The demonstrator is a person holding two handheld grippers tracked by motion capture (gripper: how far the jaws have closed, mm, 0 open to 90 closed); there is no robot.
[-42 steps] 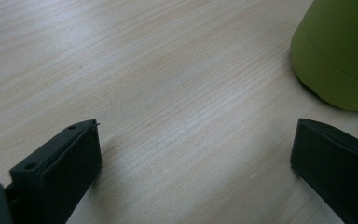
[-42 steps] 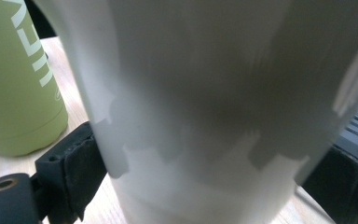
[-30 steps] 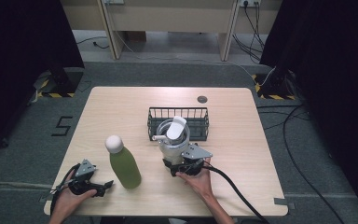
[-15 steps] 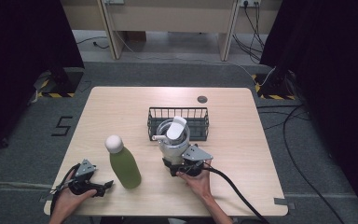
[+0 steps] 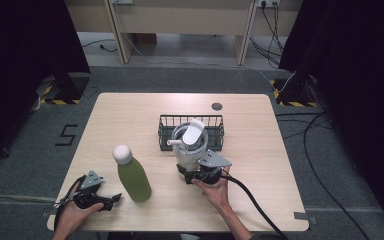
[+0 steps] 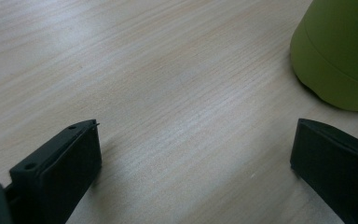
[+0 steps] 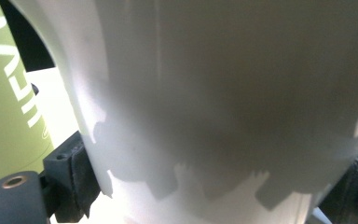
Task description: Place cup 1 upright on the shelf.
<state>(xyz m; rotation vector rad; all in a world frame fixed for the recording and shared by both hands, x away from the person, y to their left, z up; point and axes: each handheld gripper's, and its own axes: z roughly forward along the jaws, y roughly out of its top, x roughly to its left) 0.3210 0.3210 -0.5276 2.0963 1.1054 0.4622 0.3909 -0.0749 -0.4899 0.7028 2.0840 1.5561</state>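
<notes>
This looks like a lab or recording studio set up for test work, not a home. A lone pale-wood counter (image 5: 130, 115) stands on grey carpet (image 5: 330, 165) between black curtains (image 5: 25, 55), with yellow-and-black hazard tape (image 5: 55, 101) at the stand feet, loose cables (image 5: 325, 150) on the floor, and a taped "5" (image 5: 68, 135) marking the carpet.

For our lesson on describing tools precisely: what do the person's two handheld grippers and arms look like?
Each gripper, left gripper and right gripper, is black with two blocky black jaws and a grey three-cornered plate on top. A thick black cable trails from the right one; a thinner one loops from the left. The jaw pads are matt, with small screw holes. Both forearms are bare, no sleeves visible.
</notes>
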